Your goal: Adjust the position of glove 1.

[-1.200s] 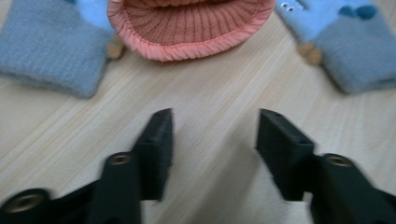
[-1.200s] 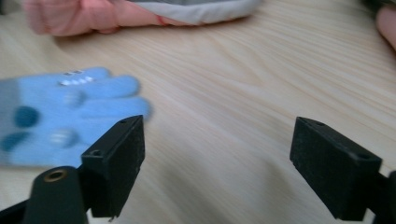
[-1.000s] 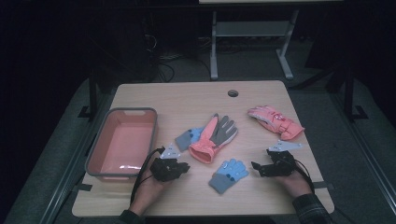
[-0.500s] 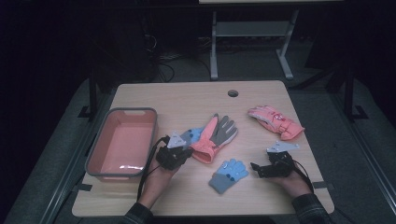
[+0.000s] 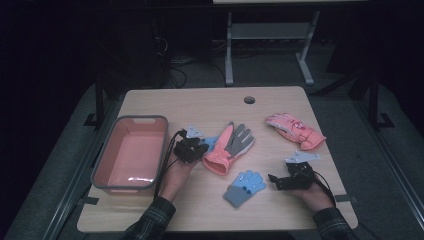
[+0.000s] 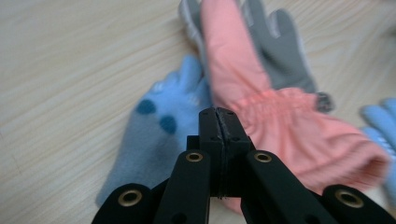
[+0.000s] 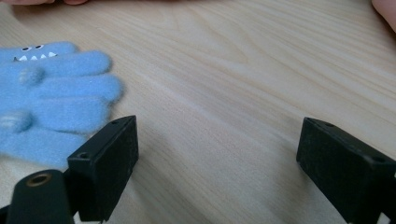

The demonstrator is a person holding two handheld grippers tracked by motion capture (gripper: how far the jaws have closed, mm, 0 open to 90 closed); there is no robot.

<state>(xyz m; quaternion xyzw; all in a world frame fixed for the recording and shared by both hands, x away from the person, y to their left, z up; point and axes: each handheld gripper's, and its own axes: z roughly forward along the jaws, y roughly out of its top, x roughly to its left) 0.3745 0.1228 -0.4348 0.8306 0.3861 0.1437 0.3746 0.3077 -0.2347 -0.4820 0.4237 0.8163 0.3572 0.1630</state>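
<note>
L hand-held gripper (image 5: 192,148) moved fwd over blue glove (image 6: 161,126)

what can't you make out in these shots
- Left gripper view: the shut jaws of the left hand-held gripper cover part of the blue glove; whether they pinch fabric cannot be told.
- High view: that blue glove is mostly hidden by the gripper and the coral and grey glove.
- Right gripper view: the second blue glove is cut off by the left edge.
- High view: the pink glove's print is too small.
</note>
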